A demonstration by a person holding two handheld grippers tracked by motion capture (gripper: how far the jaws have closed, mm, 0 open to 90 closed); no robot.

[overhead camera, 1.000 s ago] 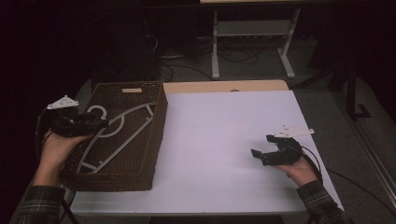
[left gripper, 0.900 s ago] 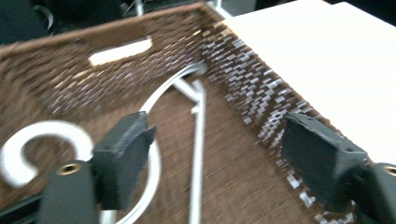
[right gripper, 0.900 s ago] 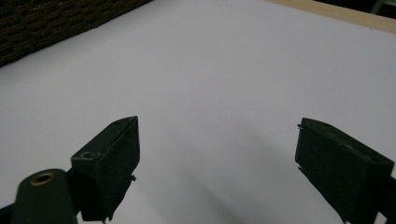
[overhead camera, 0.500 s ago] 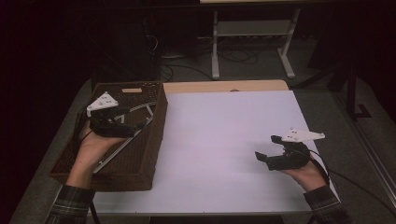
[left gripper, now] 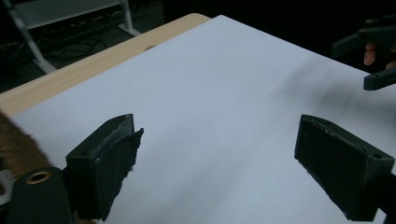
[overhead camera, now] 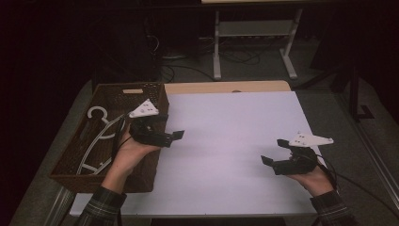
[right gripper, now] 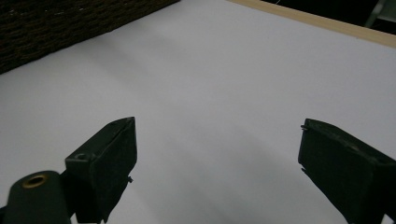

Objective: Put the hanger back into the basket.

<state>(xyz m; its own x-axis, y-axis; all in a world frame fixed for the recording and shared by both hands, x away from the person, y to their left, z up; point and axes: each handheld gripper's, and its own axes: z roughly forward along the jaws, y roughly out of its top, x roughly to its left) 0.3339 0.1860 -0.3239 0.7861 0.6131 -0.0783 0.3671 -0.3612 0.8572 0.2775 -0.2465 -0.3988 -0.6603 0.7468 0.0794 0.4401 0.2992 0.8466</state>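
Observation:
A white clothes hanger (overhead camera: 96, 136) lies in the brown wicker basket (overhead camera: 155, 94) at the table's left. My left gripper (overhead camera: 170, 126) hovers just past the basket's right rim, over the white table top (overhead camera: 235, 122). Its jaws have just been opening and stand wide apart with nothing between them. In the left gripper view, my left gripper (left gripper: 219, 149) has bare white surface between its pads. My right gripper (overhead camera: 274, 151) is held low near the table's front right, open and empty. Its own view shows my right gripper (right gripper: 217, 149) above the bare table top.
The basket wall (right gripper: 70, 23) crosses the top left of the right gripper view. The wooden table edge (overhead camera: 226, 87) runs along the far side. A metal stand (overhead camera: 254, 33) and cables sit on the dark floor behind the table.
My left hand has swung right, from the basket's left side by the hanger's hook, across the basket, to just past its right rim. The right hand has barely shifted.

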